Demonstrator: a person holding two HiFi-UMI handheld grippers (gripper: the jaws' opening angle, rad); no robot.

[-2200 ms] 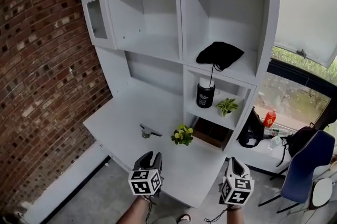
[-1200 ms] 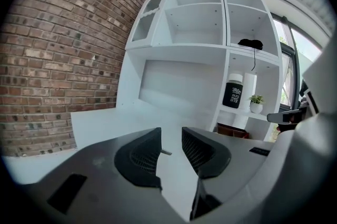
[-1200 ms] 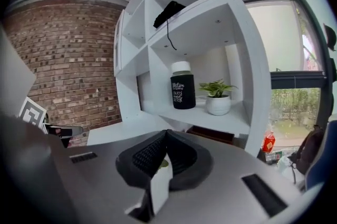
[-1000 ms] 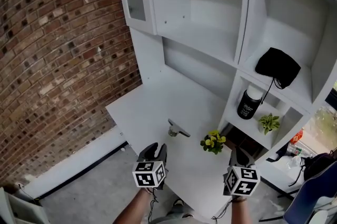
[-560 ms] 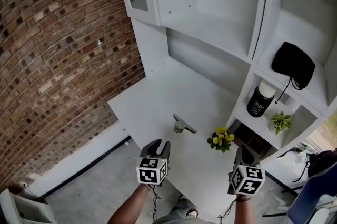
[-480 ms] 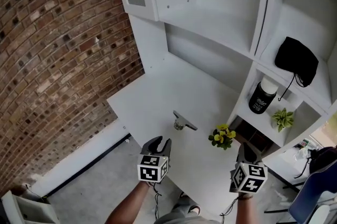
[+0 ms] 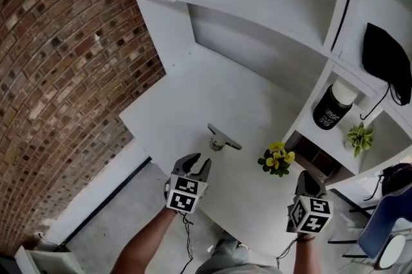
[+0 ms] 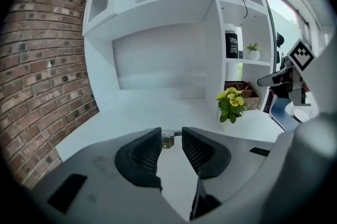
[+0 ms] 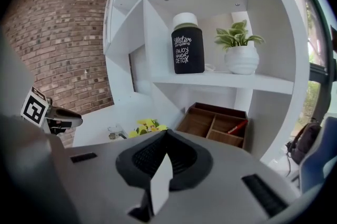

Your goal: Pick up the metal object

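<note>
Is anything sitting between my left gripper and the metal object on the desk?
Nothing visible. The left gripper, jaws apart, faces the metal object across bare white desk. The yellow flowers stand off to the right, clear of that line.

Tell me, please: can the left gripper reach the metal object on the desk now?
Probably yes. The left gripper has its jaws apart and points straight at the metal object; only bare desk lies between them. The yellow flowers stand off to the side.
</note>
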